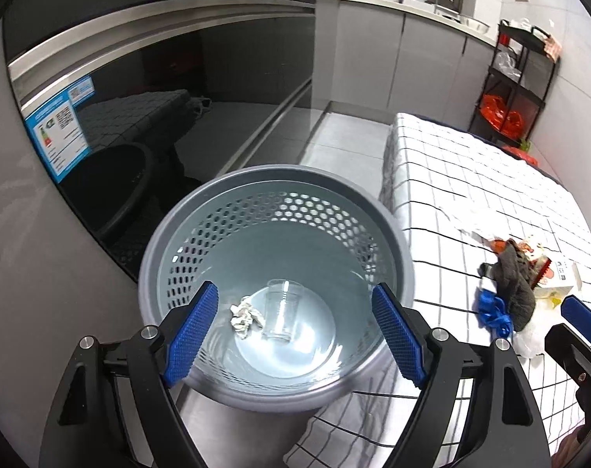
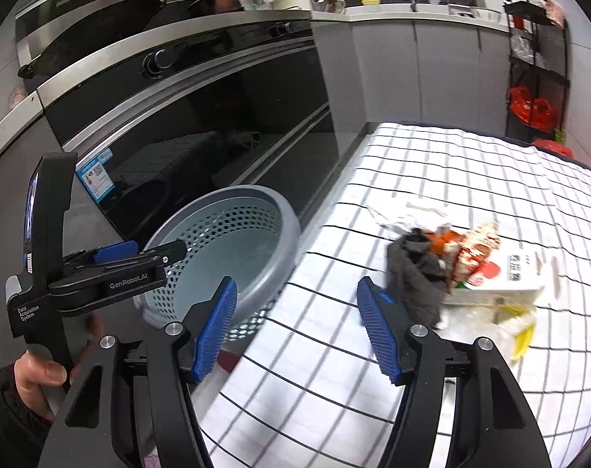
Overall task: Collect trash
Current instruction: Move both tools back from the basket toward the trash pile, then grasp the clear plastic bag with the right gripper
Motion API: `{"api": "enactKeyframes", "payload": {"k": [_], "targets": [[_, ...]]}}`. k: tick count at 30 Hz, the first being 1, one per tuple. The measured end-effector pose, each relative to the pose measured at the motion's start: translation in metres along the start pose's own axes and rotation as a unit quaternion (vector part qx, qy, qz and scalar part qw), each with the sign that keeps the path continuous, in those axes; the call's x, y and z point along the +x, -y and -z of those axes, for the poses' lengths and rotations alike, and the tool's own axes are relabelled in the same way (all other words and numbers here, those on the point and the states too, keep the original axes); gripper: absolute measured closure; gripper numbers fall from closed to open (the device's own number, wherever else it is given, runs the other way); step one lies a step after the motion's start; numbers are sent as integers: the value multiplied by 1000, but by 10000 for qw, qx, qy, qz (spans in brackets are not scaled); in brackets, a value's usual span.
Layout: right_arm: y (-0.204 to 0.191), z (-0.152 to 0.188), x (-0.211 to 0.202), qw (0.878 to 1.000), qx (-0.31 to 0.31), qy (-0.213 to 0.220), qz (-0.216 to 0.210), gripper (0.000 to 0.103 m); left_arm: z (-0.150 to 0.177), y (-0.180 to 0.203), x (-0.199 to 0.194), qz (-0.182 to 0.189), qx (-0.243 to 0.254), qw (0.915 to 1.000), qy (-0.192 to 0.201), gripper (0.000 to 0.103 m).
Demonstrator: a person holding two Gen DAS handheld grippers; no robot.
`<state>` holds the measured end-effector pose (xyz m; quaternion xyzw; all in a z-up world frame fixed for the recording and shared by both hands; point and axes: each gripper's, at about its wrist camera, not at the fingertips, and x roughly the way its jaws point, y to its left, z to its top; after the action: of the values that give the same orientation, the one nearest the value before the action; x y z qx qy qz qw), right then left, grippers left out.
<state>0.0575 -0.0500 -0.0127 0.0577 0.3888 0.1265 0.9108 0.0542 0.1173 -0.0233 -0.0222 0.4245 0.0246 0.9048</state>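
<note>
A grey perforated waste basket [image 1: 396, 241] stands on the floor beside the checked table; it also shows in the right wrist view [image 2: 291, 226]. Inside lie a clear plastic cup [image 1: 281, 308] and a crumpled white paper [image 1: 245, 315]. My left gripper [image 1: 295, 335] is open and empty above the basket's mouth. On the table lies a trash pile: a grey rag [image 2: 416, 273], a red-and-white carton [image 2: 494, 269], a blue wrapper [image 1: 492, 308] and clear plastic [image 2: 482, 316]. My right gripper [image 2: 295, 327] is open and empty over the table edge, just left of the rag.
The table has a white cloth with black grid lines [image 2: 451, 163]. A black glass oven front [image 2: 201, 124] stands behind the basket. A black shelf rack with red bags [image 2: 537, 78] stands at the far right. Grey cabinets and a counter run along the back.
</note>
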Motion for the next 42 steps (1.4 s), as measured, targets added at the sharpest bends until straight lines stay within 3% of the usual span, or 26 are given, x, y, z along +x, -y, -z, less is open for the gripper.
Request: {"api": "enactKeyframes", "payload": {"k": [12,26,42], "targets": [[47,31,-32,9968,510,57,608,39,15,58,0,486,524,9974,-94,21],[116,74,-48,9820,1300,-161,1364,38,35,113,-1,804,1151,9900,-166,16],[113,56,-3,9854,1236,-407,1101,35,39,119,15,691,1187,9900,-317,15]]}}
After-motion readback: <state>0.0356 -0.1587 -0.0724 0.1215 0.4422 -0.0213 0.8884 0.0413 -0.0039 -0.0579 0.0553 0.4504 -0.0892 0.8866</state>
